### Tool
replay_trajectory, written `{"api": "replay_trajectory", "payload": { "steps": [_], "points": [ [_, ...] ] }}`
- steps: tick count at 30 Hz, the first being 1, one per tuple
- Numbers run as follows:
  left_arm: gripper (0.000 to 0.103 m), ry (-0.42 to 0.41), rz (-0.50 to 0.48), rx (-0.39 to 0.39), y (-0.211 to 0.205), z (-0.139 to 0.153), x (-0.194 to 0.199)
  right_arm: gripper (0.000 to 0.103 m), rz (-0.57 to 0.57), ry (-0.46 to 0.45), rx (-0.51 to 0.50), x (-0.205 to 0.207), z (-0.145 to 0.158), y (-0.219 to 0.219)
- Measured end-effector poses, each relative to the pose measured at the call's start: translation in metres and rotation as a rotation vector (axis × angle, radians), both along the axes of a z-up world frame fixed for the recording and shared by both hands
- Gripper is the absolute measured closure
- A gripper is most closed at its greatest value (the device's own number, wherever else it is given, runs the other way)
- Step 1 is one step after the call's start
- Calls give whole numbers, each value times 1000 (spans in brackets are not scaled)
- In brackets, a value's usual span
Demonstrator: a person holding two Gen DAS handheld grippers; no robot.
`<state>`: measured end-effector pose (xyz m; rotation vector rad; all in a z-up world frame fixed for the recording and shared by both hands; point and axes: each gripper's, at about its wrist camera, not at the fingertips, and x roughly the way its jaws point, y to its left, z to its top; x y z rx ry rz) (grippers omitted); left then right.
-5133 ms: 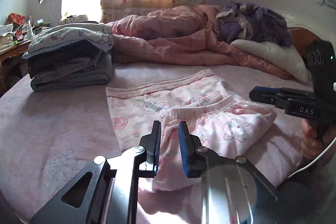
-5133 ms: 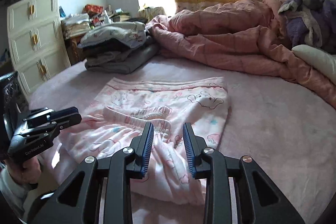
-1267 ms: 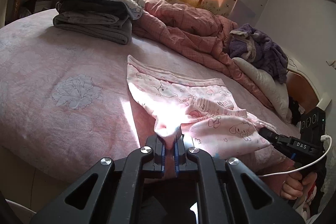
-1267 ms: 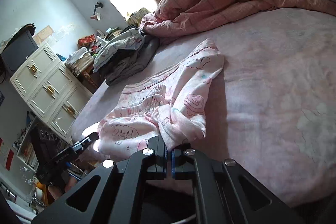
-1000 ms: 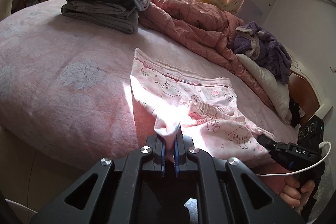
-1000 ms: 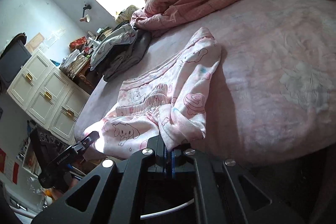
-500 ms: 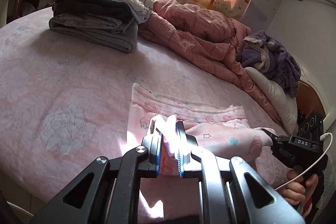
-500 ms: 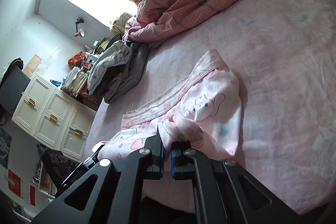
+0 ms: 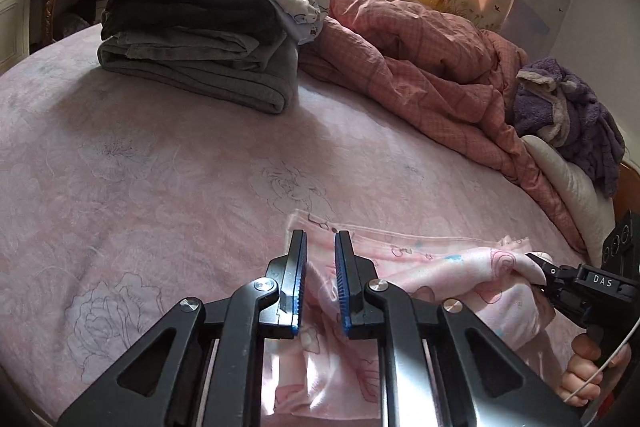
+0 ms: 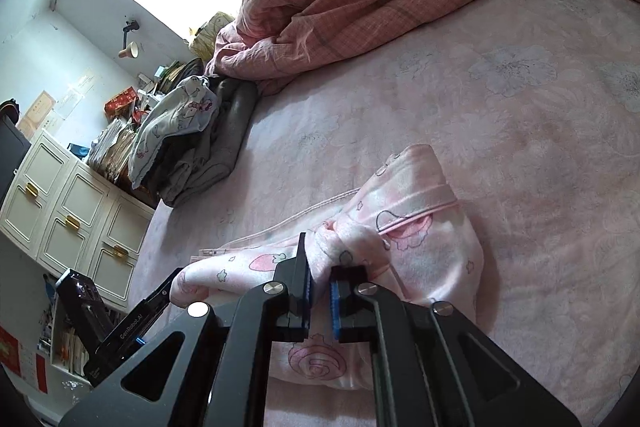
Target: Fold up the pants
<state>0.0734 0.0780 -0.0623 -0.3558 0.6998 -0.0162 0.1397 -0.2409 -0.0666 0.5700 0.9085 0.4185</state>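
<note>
Pink printed pants [image 9: 448, 269] lie folded on a pink flowered bed [image 9: 168, 187], close to its near edge. Seen from the left wrist, the left gripper [image 9: 320, 279] is released: its blue-padded fingers [image 9: 298, 281] stand apart above the left end of the pants, with fabric showing in the gap but not pinched. At the right end, the right gripper [image 9: 538, 269] grips a bunched corner of the cloth, a hand [image 9: 588, 367] wrapped round its handle.

From the right wrist, the right gripper [image 10: 319, 281] is clenched on a gathered fold of the pants [image 10: 420, 247], fabric pinched between its blue pads. The left gripper [image 10: 168, 285] shows at the far left end of the garment.

Toward the bed's far left corner sits a stack of folded clothes [image 9: 200, 35]. A rumpled pink quilt [image 9: 420, 67] runs along the far edge, with a purple garment [image 9: 568, 115] heaped on a white pillow [image 9: 568, 195] at the right. White drawers [image 10: 68, 211] stand beside the bed.
</note>
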Motion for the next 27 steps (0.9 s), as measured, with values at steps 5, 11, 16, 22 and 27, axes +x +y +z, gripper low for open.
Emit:
{"api": "replay_trajectory", "payload": {
  "steps": [5, 11, 16, 22, 27],
  "points": [
    [88, -72, 12, 66, -1, 6, 7, 86, 18, -64, -80, 7, 3, 8],
    [73, -183, -32, 164, -14, 23, -14, 30, -50, -270, -105, -9, 27, -6],
    [78, -209, -182, 239, -45, 33, -42, 33, 41, -431, -183, -46, 60, -4],
    [93, -47, -195, 181, -53, 7, 8, 69, 151, -414, -325, -52, 53, 48],
    [95, 15, -134, 225, -47, -17, 45, 70, 106, -241, -367, -13, 9, 54]
  ]
}}
